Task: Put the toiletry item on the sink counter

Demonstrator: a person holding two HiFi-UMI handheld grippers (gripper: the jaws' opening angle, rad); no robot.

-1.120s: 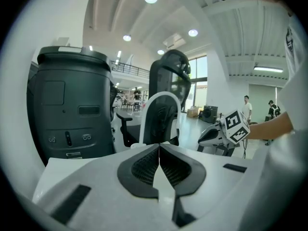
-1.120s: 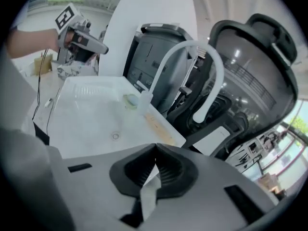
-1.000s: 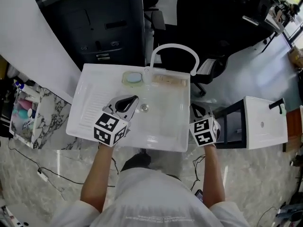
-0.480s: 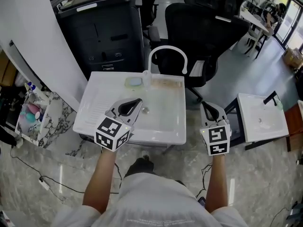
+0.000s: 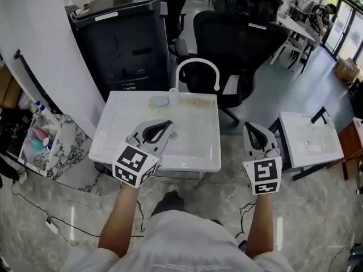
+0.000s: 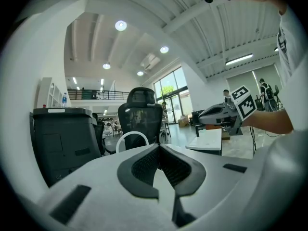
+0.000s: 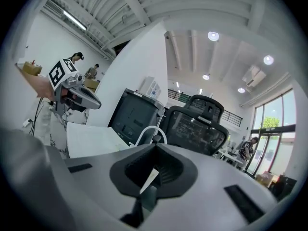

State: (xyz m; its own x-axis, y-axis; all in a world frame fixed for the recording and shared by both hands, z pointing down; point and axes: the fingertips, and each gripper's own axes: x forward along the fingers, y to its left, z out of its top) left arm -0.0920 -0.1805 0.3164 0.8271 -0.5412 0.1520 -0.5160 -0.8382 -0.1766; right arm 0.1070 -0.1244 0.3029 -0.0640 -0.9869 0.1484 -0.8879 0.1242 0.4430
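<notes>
1. The left claw (image 6: 159,147) and right claw (image 7: 155,150) were pressed together, empty.
2. The pale green round toiletry item (image 5: 159,101), possibly a soap dish, sat at the back of the white sink table (image 5: 113,135).
3. Placement looked finished; only withdrawal seemed left.

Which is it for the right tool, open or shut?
Shut and empty: in the right gripper view the right tool has its jaws closed tip to tip, with nothing between them.
</notes>
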